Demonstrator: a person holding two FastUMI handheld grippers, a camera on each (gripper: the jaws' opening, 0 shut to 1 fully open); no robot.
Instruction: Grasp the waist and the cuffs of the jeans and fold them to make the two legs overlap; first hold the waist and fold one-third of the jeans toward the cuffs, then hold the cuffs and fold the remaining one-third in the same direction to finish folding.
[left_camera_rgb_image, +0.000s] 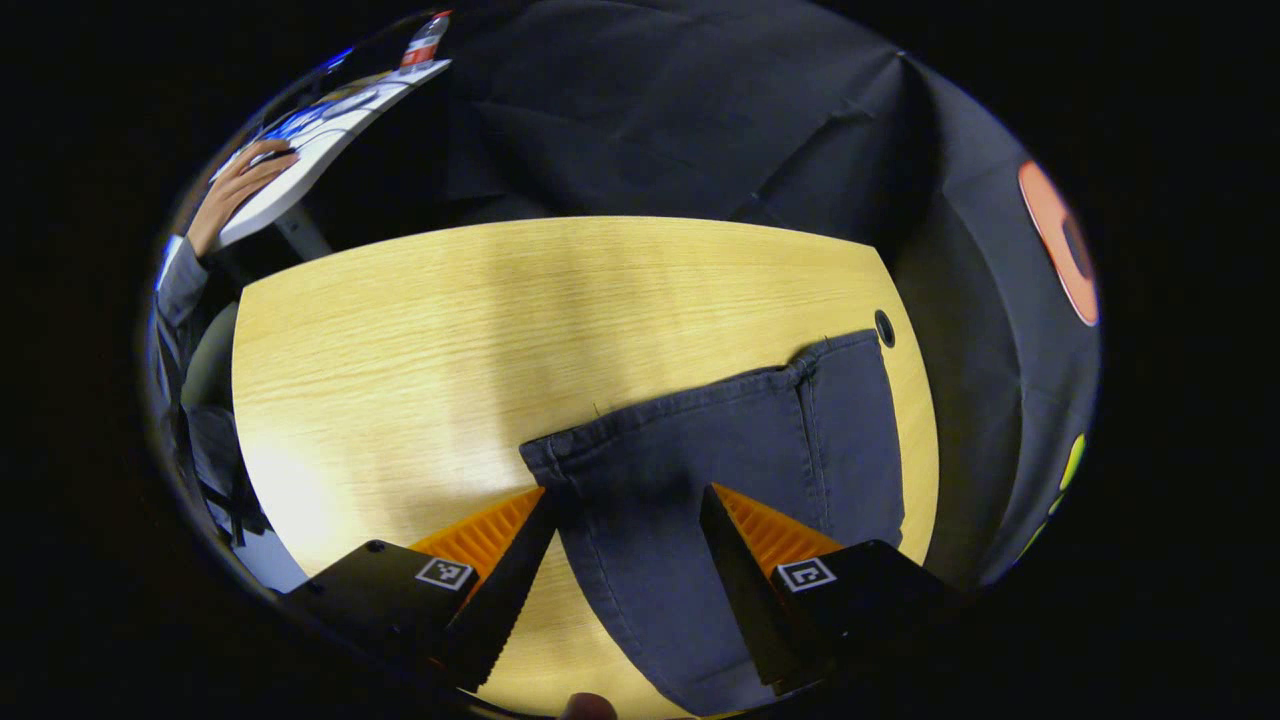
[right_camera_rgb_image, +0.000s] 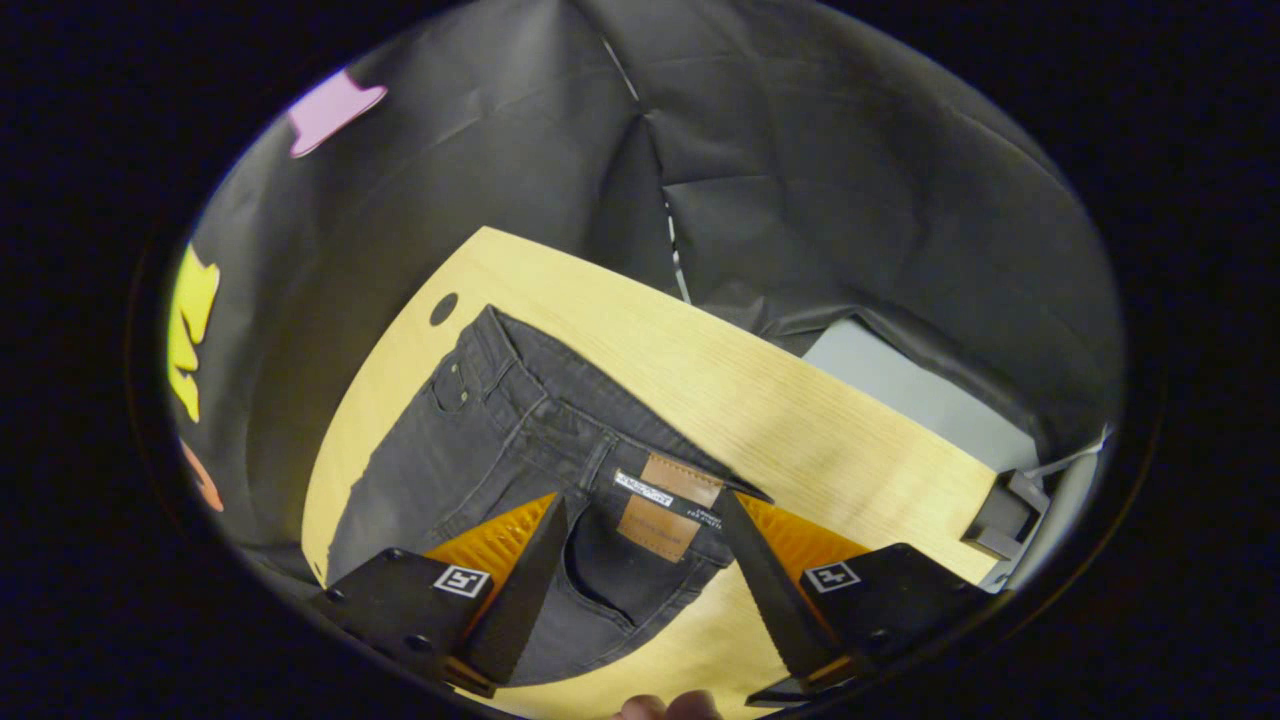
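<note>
Left tongs (left_camera_rgb_image: 625, 500): spread wide and holding nothing, hovering over the cuff end of the jeans (left_camera_rgb_image: 720, 480); the hem (left_camera_rgb_image: 690, 400) lies just ahead of my fingertips.
Right tongs (right_camera_rgb_image: 640, 510): also spread wide and empty, poised over the waist (right_camera_rgb_image: 590, 440), with the leather patch (right_camera_rgb_image: 668, 508) between my two fingers.
Jeans: dark denim, lying flat on the surface (left_camera_rgb_image: 450, 330); in the right gripper view the waistband runs away from me to the left toward the hole (right_camera_rgb_image: 444, 308) near the surface's corner, and a back pocket (right_camera_rgb_image: 600, 585) sits just below the patch.
Legs: in the left gripper view the cuff end reads as two hems side by side, so I judge the legs not yet laid one over the other.
Step in hand: the approach to the first grasp, one pair of tongs at the waist and the other at the cuffs.
Next move: I judge both tongs must drop onto the cloth and close on an edge before lifting; pinching one layer alone would let the fold slip.
Beyond the surface: a person's hand (left_camera_rgb_image: 240, 185) rests on a separate desk (left_camera_rgb_image: 320, 150), far to my left.
</note>
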